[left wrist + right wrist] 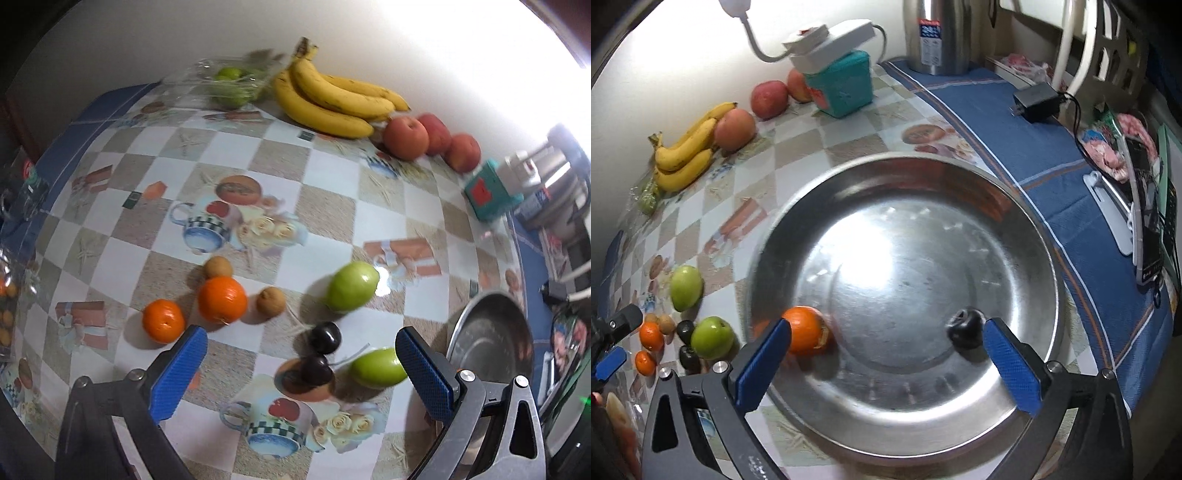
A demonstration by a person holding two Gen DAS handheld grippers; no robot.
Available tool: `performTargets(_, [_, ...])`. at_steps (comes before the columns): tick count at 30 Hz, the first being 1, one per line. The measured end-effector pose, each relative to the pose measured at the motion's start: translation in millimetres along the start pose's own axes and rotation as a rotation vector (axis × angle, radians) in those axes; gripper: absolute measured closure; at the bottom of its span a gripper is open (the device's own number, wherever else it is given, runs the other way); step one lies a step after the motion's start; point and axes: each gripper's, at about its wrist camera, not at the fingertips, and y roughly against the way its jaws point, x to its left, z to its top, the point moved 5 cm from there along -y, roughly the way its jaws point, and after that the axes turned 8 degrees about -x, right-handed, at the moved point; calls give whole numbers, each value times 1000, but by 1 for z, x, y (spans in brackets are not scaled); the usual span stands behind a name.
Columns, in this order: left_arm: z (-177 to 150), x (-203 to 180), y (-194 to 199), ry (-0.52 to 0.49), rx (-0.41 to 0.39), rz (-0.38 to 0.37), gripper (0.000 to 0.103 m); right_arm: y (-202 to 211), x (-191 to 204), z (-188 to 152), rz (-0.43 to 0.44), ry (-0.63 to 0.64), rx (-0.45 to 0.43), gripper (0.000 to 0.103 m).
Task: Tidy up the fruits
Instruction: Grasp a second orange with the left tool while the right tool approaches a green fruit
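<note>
My left gripper (pixel 301 363) is open and empty above two dark plums (pixel 325 336) and a green fruit (pixel 377 367). A second green fruit (pixel 352 287), two oranges (pixel 221 299) and two small brown fruits (pixel 271 301) lie just beyond it. My right gripper (pixel 886 354) is open and empty over a steel bowl (pixel 1015 236). The bowl holds an orange (pixel 805 330) and a dark plum (pixel 964 330). The bowl's rim shows in the left wrist view (pixel 480 306).
Bananas (pixel 332 96) and red apples (pixel 406 137) lie along the back wall. A clear box with green fruit (pixel 229 83) stands at the back left. A teal box (pixel 846 86) with a lamp base, a steel flask (pixel 938 33) and a charger (pixel 1036 101) stand at the right.
</note>
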Motion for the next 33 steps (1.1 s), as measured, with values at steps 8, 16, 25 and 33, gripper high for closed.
performTargets(8, [17, 34, 12, 90, -43, -10, 0, 7, 33, -3, 94, 38, -10, 0])
performTargets(16, [29, 81, 19, 190, -74, 37, 0, 19, 89, -6, 215, 125, -3, 0])
performTargets(25, [36, 126, 25, 267, -104, 86, 0, 24, 149, -7, 297, 221, 12, 0])
performTargets(33, [40, 121, 19, 207, -112, 93, 0, 14, 184, -3, 308, 256, 32, 0])
